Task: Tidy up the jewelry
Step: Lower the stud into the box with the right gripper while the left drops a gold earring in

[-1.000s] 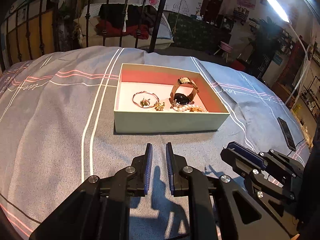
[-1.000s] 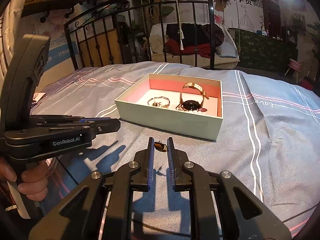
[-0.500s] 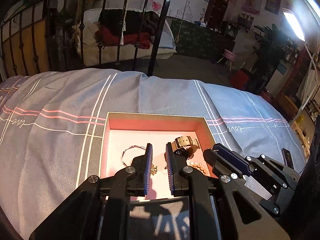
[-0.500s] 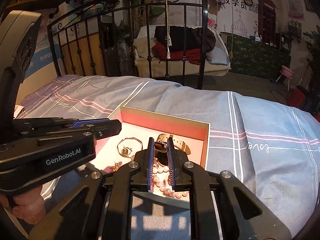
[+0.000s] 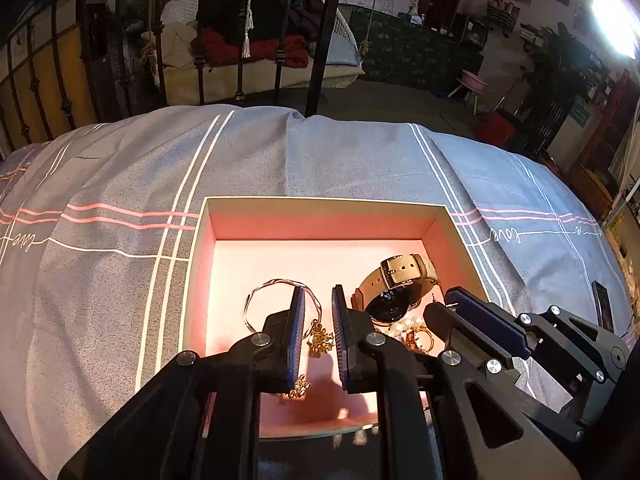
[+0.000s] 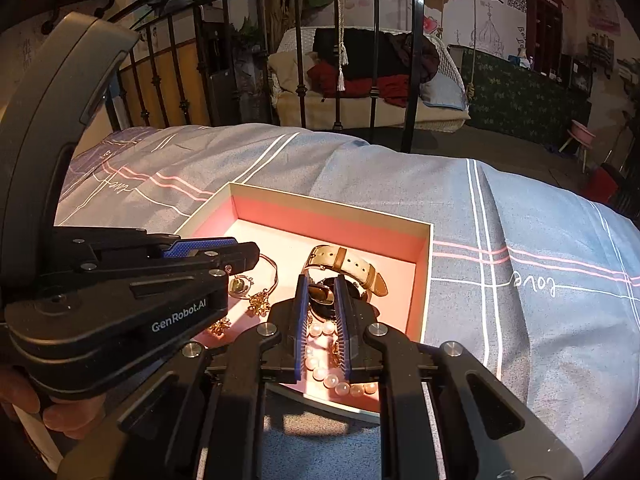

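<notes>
A pale green box with a pink inside [image 5: 320, 222] [image 6: 424, 264] lies on the bed. In it are a silver bangle [image 5: 256, 300] [image 6: 272, 268], a tan-strapped watch [image 5: 400, 276] [image 6: 352, 262], gold earrings [image 5: 320, 338] [image 6: 258, 304], a pearl bracelet [image 5: 404, 326] [image 6: 332, 380] and a gold ring [image 5: 420, 342]. My left gripper [image 5: 318, 308] hovers over the box, narrowly open and empty. My right gripper [image 6: 321, 294] is over the watch and pearls, shut on a small dark gold-edged piece [image 6: 322, 294].
The bed has a grey-blue cover with white and pink stripes [image 5: 120, 240]. A black iron footboard [image 5: 280, 40] stands beyond the box. A dark phone [image 5: 602, 310] lies on the cover at the right. The left gripper's body [image 6: 100, 300] crowds the right wrist view.
Both grippers have moved forward from in front of the box to above its inside. The right gripper carried the small piece from the cover to over the watch.
</notes>
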{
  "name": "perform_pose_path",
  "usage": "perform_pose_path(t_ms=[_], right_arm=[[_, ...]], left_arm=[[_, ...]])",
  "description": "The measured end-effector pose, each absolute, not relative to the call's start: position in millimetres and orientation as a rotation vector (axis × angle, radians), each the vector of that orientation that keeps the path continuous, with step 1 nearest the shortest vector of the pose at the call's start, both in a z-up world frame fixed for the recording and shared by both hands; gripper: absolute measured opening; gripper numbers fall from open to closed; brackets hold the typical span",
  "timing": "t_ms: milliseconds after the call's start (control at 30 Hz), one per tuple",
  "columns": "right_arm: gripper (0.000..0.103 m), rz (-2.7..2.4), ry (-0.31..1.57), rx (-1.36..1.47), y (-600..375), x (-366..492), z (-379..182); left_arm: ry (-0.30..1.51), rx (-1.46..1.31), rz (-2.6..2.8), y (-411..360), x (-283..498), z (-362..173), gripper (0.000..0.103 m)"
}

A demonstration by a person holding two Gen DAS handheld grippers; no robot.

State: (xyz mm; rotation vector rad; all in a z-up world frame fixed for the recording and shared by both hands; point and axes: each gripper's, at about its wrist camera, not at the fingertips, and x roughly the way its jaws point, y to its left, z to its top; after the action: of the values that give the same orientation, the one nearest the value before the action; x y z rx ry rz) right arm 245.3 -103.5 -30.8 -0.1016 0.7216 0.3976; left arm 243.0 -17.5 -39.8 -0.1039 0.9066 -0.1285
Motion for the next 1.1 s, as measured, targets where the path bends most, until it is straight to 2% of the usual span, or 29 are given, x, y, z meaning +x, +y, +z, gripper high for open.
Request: perform_pose_path(t_ms=[200,500,600,633,700,733,833,900,967,1067,1100], right_arm=[[0.014,0.403,0.748,-0.111,-100.9,247.8,-38.9],[0.014,0.412,0.767,-0.128,-97.4,249.2,-45.5],[0.016,0.422,0.776,-0.134,-95.8,248.7,-45.5],[0.021,0.421,0.776,-0.136,-95.7,247.6,-45.5],[0.059,0.418,0.769,-0.148,-95.4,244.0,-44.6],[0.067,0.417,0.76,-0.156,-95.2,240.4,-43.5],[0.075,0.415,0.727,-0.174,-97.3,224.2,-38.4],[0.09,0.417,0.681,-0.16,-103.4,205.8,-32.8],[0.097,0.422,0.611,-0.143,-112.5,182.3,-25.3],[0.097,0.376,0.498,-0.137,-128.4,147.2,-14.2],[0.097,0.354,0.467,-0.134,-134.0,137.1,-10.9]], left_arm=[[0.94,-0.105,-0.116,-16.5,250.6,-50.5,0.014],[0.963,-0.103,-0.096,-14.8,255.3,-57.0,0.027],[0.968,-0.117,-0.114,-15.3,256.7,-55.9,0.038],[0.97,-0.119,-0.119,-16.6,256.2,-54.9,0.042],[0.962,-0.103,-0.11,-20.1,253.1,-49.8,0.056],[0.95,-0.098,-0.113,-20.7,250.0,-45.9,0.06],[0.906,-0.112,-0.124,-18.2,234.7,-28.0,0.061],[0.856,-0.143,-0.135,-13.0,216.8,-13.8,0.065],[0.78,-0.157,-0.137,-8.0,190.2,0.6,0.081],[0.65,-0.144,-0.148,-0.9,145.6,16.1,0.095],[0.613,-0.134,-0.137,1.5,131.1,19.6,0.096]])
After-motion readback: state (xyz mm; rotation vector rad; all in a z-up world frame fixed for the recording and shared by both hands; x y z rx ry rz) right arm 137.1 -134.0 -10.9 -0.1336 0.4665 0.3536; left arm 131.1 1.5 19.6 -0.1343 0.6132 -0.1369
